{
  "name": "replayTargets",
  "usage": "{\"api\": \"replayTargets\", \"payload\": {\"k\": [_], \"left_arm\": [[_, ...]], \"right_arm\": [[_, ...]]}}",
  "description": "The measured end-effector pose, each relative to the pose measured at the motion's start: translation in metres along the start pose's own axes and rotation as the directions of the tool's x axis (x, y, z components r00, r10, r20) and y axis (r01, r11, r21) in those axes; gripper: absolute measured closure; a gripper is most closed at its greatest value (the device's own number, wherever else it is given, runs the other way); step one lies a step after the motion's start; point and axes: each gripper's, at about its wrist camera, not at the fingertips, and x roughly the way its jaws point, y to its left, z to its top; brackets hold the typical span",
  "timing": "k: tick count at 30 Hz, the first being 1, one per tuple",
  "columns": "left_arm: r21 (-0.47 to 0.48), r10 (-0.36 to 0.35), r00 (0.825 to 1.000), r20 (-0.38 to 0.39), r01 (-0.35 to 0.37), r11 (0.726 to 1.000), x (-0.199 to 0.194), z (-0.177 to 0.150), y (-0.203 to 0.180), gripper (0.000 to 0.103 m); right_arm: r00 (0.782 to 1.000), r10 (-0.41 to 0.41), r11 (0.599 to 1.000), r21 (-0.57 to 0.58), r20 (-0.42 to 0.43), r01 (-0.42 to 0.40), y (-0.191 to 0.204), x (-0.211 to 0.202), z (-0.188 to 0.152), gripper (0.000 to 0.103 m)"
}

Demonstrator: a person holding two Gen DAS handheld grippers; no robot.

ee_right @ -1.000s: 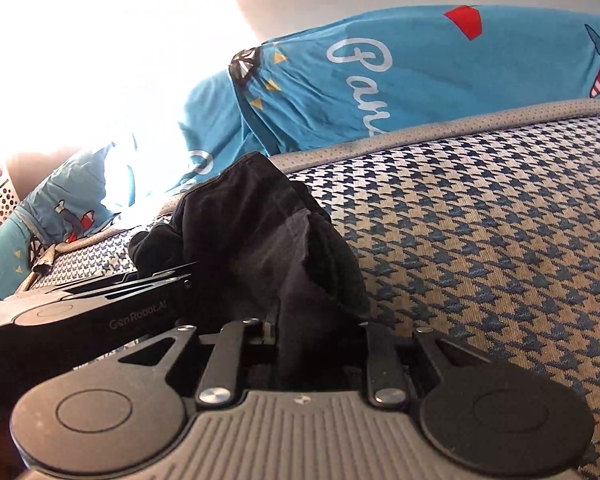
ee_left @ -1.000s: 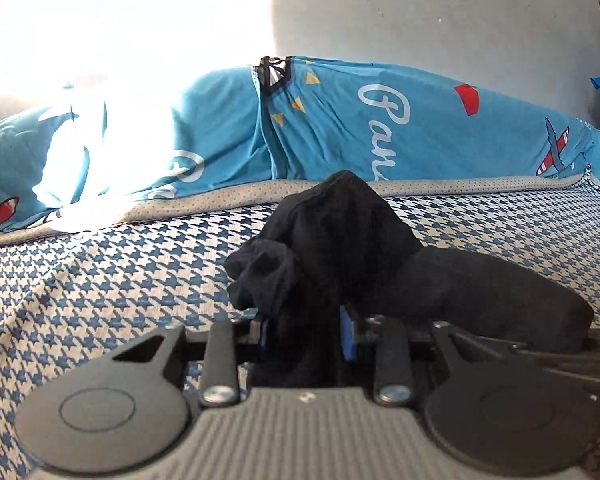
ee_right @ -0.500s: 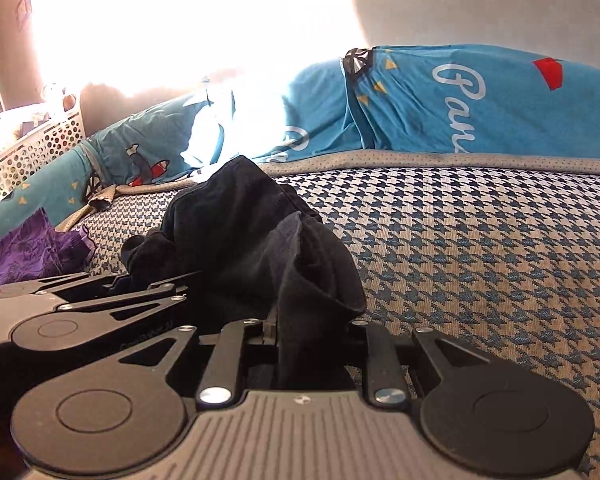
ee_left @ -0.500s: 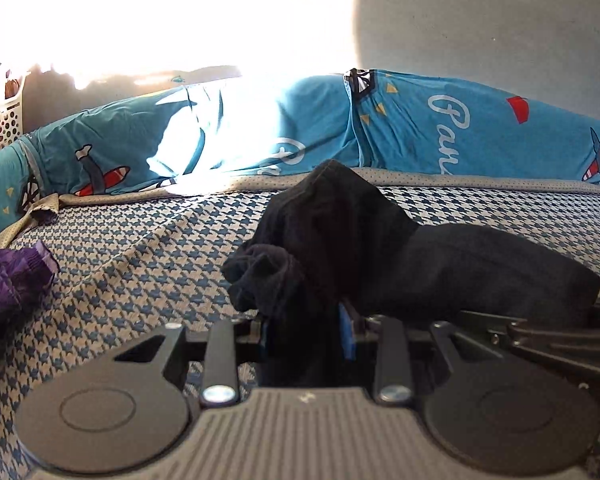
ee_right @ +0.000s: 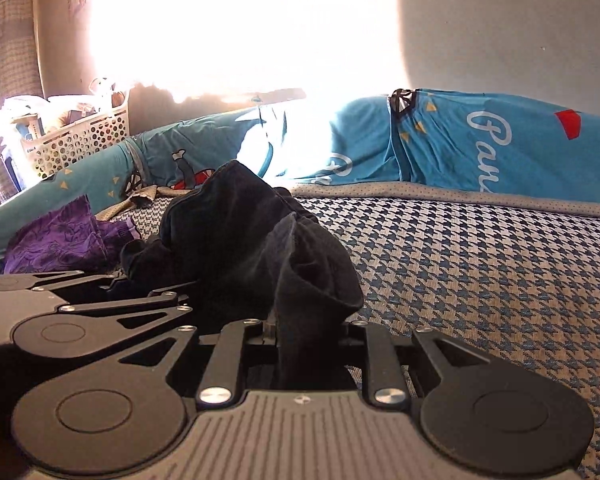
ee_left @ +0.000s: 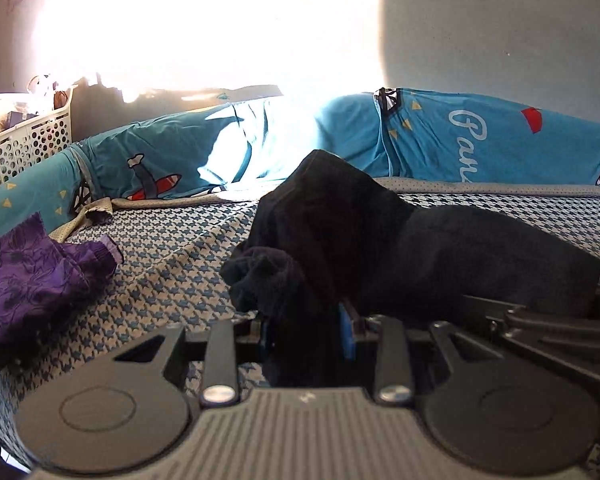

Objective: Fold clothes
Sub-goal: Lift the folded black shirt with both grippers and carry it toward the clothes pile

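Your left gripper (ee_left: 306, 336) is clamped on the black garment (ee_left: 340, 232); fabric fills the narrow gap btwn its blue pads (ee_left: 346, 336). Your right gripper (ee_right: 306, 334) pinches the same garment (ee_right: 260, 240) too, cloth bunched btwn its jaws. Both sit side by side: the left gripper (ee_right: 100, 312) shows just left of the right one in the right wrist view, and the right gripper (ee_left: 548, 324) pokes in at the right edge of the left wrist view.

The garment is a crumpled heap, humped up above both grippers, over the houndstooth bedcover (ee_left: 172, 264). Whether its lower part touches the cover, can't tell.

Left of the garment lies a purple cloth (ee_left: 32, 276), also seen in the right wrist view (ee_right: 64, 240), apart from the garment. Behind the garment, along the wall, runs a blue bolster (ee_left: 440, 140) w/ plane prints and white script. Far left of the garment, past the bolster, stands a white perforated basket (ee_right: 80, 140) w/ stuff in it. Strong glare washes out the wall above the bolster.
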Motion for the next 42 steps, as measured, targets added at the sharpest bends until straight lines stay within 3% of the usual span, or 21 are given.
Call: {"api": "replayTargets", "payload": {"k": [9,26,42], "left_arm": [[0.007,0.046,0.999,0.011,-0.046,0.999,-0.013,0.003,0.004,0.074],[0.005,0.069,0.997,0.013,-0.070,0.998,-0.019,0.003,0.009,0.074],[-0.079,0.112,0.993,0.034,-0.109,0.991,-0.022,0.003,0.061,0.074]], "right_arm": [[0.998,0.048,0.999,0.004,0.028,-0.048,0.009,-0.005,-0.002,0.083],[0.996,0.082,0.996,0.016,0.030,-0.082,0.010,-0.007,-0.001,0.083],[0.993,0.114,0.992,-0.061,0.025,-0.113,0.056,0.007,0.015,0.083]]}}
